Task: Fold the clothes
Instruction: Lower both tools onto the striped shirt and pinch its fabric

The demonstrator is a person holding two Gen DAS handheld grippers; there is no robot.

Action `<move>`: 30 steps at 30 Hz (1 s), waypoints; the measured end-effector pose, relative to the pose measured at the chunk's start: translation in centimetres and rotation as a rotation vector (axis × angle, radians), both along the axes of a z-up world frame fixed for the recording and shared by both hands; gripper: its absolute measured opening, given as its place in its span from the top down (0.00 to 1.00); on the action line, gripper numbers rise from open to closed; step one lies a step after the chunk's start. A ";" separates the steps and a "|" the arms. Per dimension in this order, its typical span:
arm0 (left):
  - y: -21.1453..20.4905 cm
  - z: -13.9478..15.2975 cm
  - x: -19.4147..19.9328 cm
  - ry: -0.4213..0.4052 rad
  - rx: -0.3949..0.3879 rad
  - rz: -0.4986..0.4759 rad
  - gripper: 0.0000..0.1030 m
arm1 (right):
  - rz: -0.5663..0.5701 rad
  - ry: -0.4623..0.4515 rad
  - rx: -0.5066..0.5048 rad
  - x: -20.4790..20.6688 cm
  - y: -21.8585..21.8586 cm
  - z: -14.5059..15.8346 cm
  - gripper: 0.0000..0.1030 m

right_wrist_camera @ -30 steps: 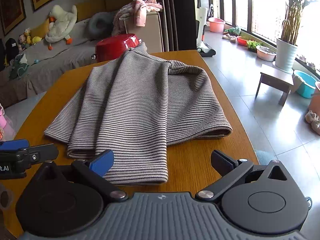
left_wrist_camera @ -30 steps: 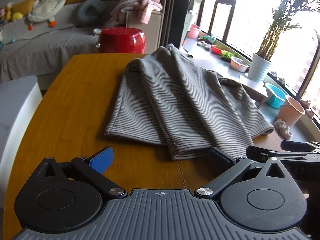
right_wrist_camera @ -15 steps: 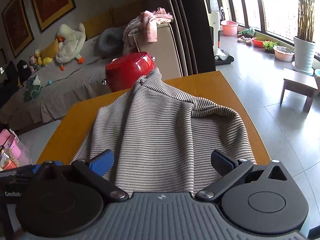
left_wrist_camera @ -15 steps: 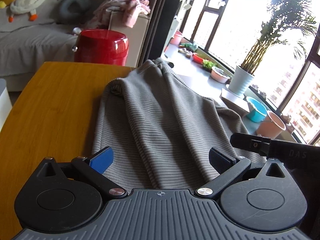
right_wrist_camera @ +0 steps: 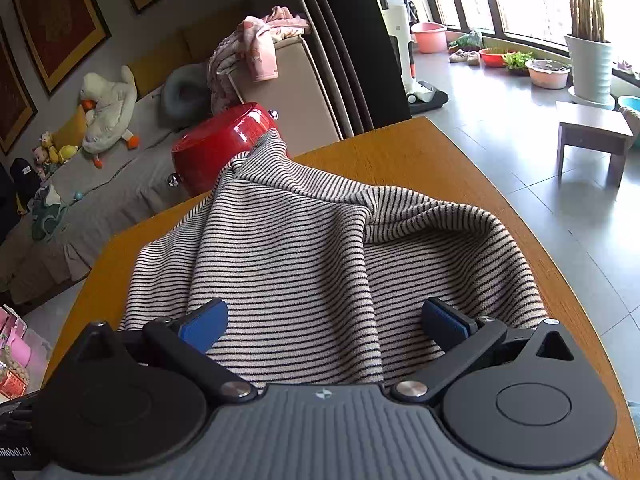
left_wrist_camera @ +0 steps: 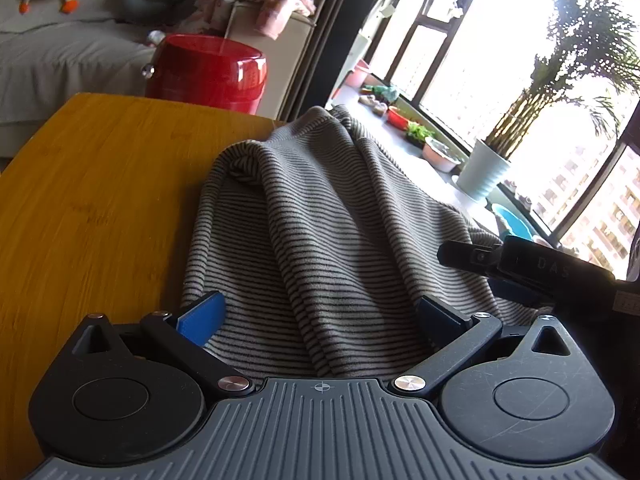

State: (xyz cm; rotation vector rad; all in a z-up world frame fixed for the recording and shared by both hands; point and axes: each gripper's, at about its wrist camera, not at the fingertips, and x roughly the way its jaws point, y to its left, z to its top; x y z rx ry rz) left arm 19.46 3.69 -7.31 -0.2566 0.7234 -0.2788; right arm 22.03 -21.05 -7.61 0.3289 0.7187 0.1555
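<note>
1. On the wooden table (left_wrist_camera: 100,184) the striped garment (left_wrist_camera: 320,232) lies in long, loose folds, its far end at twelve o'clock trailing over the table's edge toward the red pot (left_wrist_camera: 208,72).
2. My left gripper (left_wrist_camera: 320,316) is spread wide, jaws straddling the near hem, nothing pinched yet as far as I can see.
3. My right gripper (right_wrist_camera: 324,316) is equally released, blue pads (right_wrist_camera: 204,320) either side of the cloth at my six o'clock; the same garment (right_wrist_camera: 320,256) bunches up at two o'clock.
4. From the left view I catch the right tool (left_wrist_camera: 528,268) off at three o'clock, close alongside.
5. Judging by this, both hands are lining up on the near edge for a grasp.
6. To do it well: I'd take the hem corners symmetrically and catch every layer, not just the top one.
7. I'd keep the lift level so that ridge down the middle flattens rather than doubling.
8. Watch the overhanging end: it could drag the cloth off the table.
</note>
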 end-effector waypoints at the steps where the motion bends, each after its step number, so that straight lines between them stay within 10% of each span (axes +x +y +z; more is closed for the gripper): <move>1: -0.2 0.0 -0.2 -0.006 0.014 -0.007 0.00 | 0.000 0.000 0.007 0.0 -0.1 0.0 0.00; 30: 2.5 1.2 -14.2 0.101 -0.009 -0.221 0.00 | 0.423 0.003 0.069 -15.6 -1.4 1.1 0.00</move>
